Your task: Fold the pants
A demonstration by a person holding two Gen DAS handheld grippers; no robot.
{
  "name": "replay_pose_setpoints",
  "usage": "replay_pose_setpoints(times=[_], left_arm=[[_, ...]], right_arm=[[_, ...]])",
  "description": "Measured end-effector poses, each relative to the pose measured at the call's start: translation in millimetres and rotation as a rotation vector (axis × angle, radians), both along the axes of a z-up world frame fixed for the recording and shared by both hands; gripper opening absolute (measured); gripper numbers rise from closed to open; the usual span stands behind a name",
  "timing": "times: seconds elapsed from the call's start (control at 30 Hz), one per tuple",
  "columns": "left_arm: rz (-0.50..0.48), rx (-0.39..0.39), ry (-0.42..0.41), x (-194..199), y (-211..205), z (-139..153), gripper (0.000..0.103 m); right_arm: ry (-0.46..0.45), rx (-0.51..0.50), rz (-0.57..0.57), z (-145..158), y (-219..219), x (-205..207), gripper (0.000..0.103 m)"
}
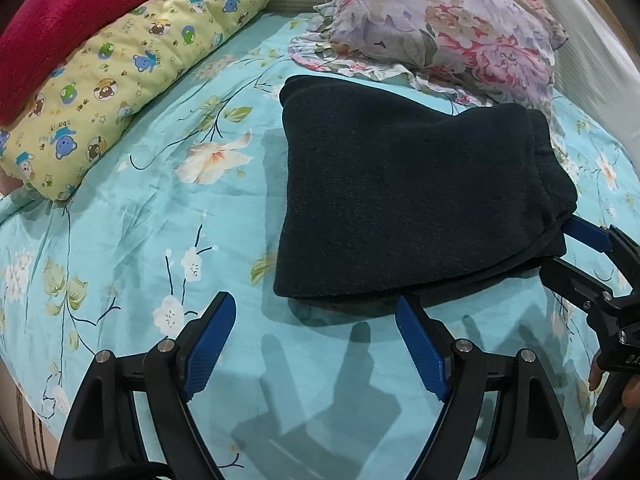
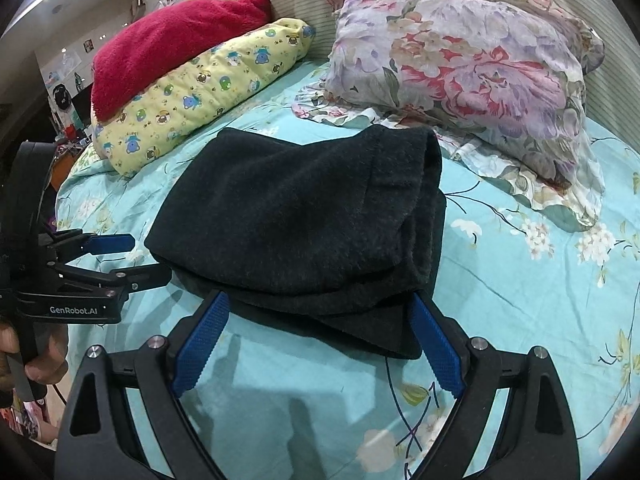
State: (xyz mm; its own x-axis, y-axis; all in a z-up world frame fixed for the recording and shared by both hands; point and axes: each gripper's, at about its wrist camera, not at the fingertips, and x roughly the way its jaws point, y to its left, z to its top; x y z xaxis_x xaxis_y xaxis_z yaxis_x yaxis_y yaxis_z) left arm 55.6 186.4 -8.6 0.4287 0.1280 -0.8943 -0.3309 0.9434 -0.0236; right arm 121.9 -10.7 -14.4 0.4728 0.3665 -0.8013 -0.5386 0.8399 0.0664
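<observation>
The dark navy fleece pants lie folded into a thick bundle on the turquoise floral bedsheet; they also show in the right wrist view. My left gripper is open and empty, just in front of the bundle's near left corner. My right gripper is open, its blue fingertips at the bundle's near edge, holding nothing. Each gripper shows in the other's view: the right one at the bundle's right edge, the left one at its left edge.
A yellow cartoon-print pillow with a red blanket on top lies at the far left. A floral pillow lies behind the pants. A striped headboard runs behind the pillows.
</observation>
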Motion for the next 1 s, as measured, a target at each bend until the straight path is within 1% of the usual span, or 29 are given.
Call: replay_pose_setpoints(times=[0.33,0.63,1.0], left_arm=[[-0.004,0.012,0.004,2.8,-0.6,-2.2,0.083],[-0.012,0.015,0.005,5.6,-0.2,-3.1,0.083],[-0.009,0.021,-0.007,3.9,0.0,2.9,0.083]], right_arm=[[-0.011,-0.01,0.013,-1.2,3.4,1.6,0.093],[-0.012,-0.011,0.012,-1.0,3.4,2.8,0.093],[-0.011,-0.008,0.011,-0.3,3.1,4.8,0.093]])
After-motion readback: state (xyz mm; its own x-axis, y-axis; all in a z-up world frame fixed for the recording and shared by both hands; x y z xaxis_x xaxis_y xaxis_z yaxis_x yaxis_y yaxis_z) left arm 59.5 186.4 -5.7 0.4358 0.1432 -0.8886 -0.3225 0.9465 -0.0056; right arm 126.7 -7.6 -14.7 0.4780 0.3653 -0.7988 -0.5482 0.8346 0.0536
